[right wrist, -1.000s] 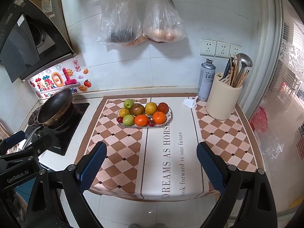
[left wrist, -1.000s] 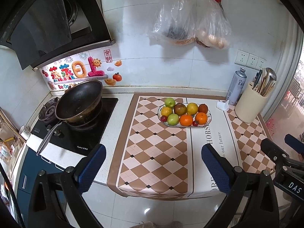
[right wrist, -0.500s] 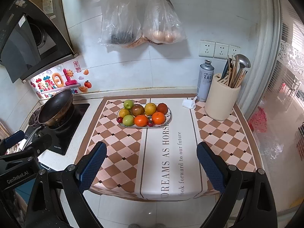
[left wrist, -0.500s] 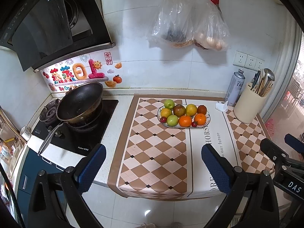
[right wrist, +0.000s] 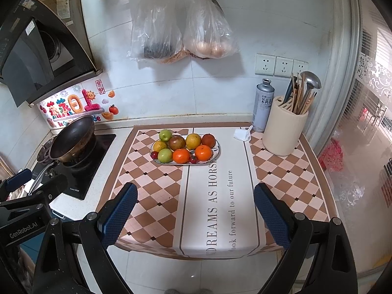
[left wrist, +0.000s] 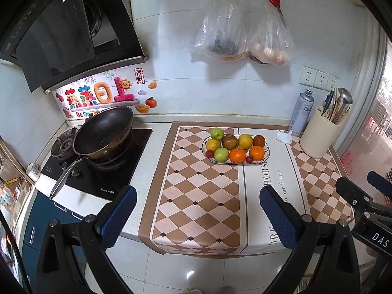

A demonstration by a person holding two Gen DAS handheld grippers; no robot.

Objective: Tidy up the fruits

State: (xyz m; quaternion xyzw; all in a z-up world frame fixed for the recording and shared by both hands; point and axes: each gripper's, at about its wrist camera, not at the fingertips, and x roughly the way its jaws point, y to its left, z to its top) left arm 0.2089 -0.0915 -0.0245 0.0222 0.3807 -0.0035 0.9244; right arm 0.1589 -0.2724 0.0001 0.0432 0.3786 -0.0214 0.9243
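Observation:
A white oval plate (left wrist: 266, 155) (right wrist: 217, 152) sits at the back of the checkered mat and holds several fruits: green apples (left wrist: 217, 133) (right wrist: 165, 135), oranges (left wrist: 237, 155) (right wrist: 181, 156), a brown-red fruit (left wrist: 230, 142) (right wrist: 177, 142), small red ones. My left gripper (left wrist: 198, 216) hangs open over the counter's front edge, well short of the plate, nothing between its blue pads. My right gripper (right wrist: 194, 214) is likewise open and empty above the mat's front edge. Each gripper also shows at the side of the other view.
A black wok (left wrist: 103, 132) (right wrist: 72, 139) stands on the stove at left. A grey spray can (left wrist: 301, 111) (right wrist: 263, 105), a cream utensil holder (left wrist: 318, 137) (right wrist: 284, 129) and a crumpled tissue (right wrist: 242, 134) occupy the back right. Two plastic bags (right wrist: 181, 29) hang on the wall.
Both views have drawn back and risen slightly, so the plate and counter look a bit smaller and farther. Both grippers stay open.

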